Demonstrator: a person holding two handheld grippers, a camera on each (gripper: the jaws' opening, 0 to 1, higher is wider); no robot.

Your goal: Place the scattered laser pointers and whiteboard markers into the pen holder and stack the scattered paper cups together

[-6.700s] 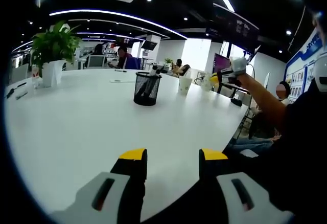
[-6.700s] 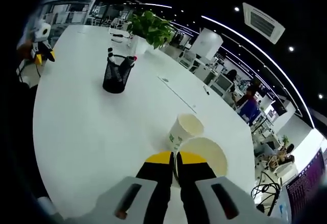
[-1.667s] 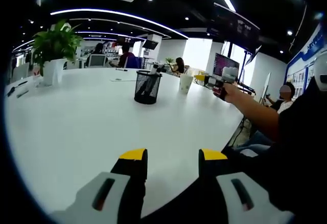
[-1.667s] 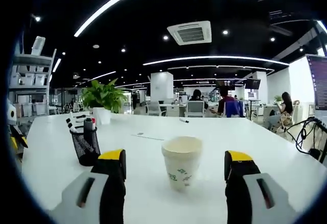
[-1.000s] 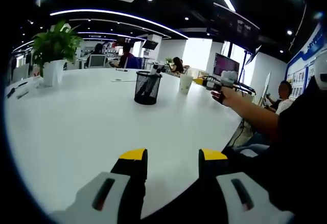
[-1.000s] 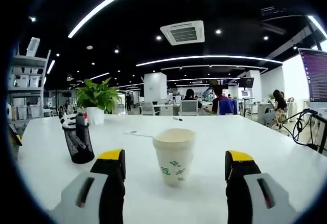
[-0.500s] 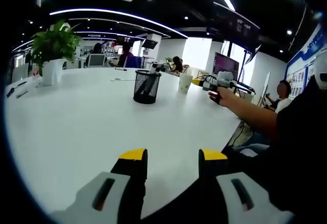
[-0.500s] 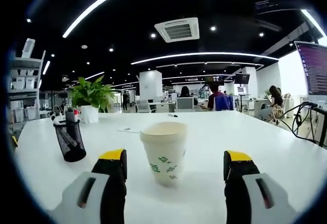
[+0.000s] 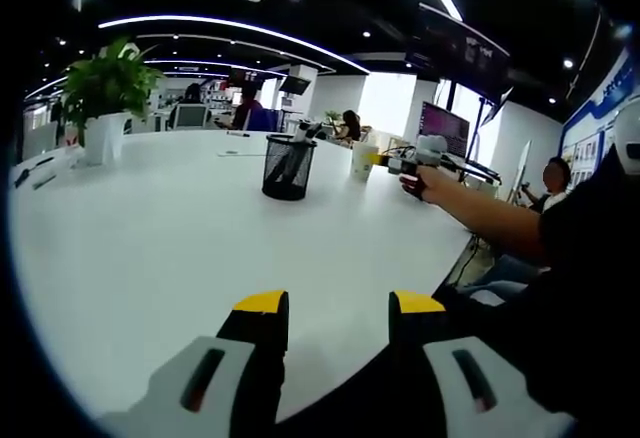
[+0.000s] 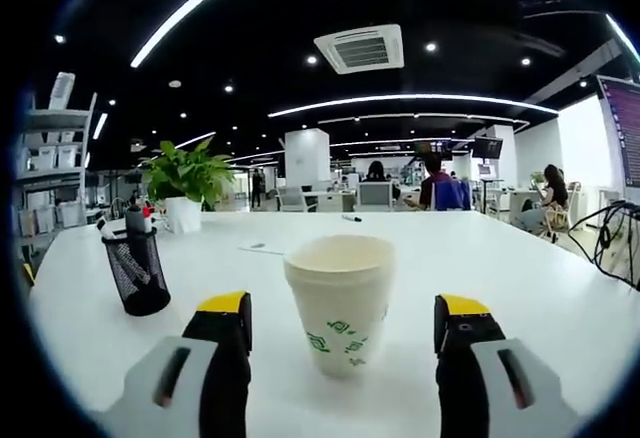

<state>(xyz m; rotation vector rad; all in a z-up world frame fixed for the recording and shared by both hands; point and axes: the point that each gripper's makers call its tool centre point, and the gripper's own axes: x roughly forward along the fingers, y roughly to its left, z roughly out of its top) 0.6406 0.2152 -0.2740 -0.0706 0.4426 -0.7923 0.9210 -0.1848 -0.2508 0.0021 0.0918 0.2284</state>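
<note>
Right gripper view: the right tongs stand wide apart with their yellow tips low over the white tabletop. A paper cup stands upright between the two jaws, a little beyond the tips and touching neither; green print shows on its side. Whether it is one cup or several nested cannot be told. To the left of the left jaw and farther out, a black mesh pen holder stands upright with markers sticking out of its top. Beyond it a potted plant sits on the tabletop. A sheet of paper and a pen lie farther off, past the cup. People sit at desks in the distance.

In the left gripper view the left tongs are apart with nothing between them, held over the near edge of the tabletop. Well ahead, slightly left of the jaws, stands the pen holder. To its right is the cup, and just right of that the right tongs reach toward it, carried by a hand on an outstretched arm. Far to the left stands the plant, with small things near it at the edge, too small to tell.
</note>
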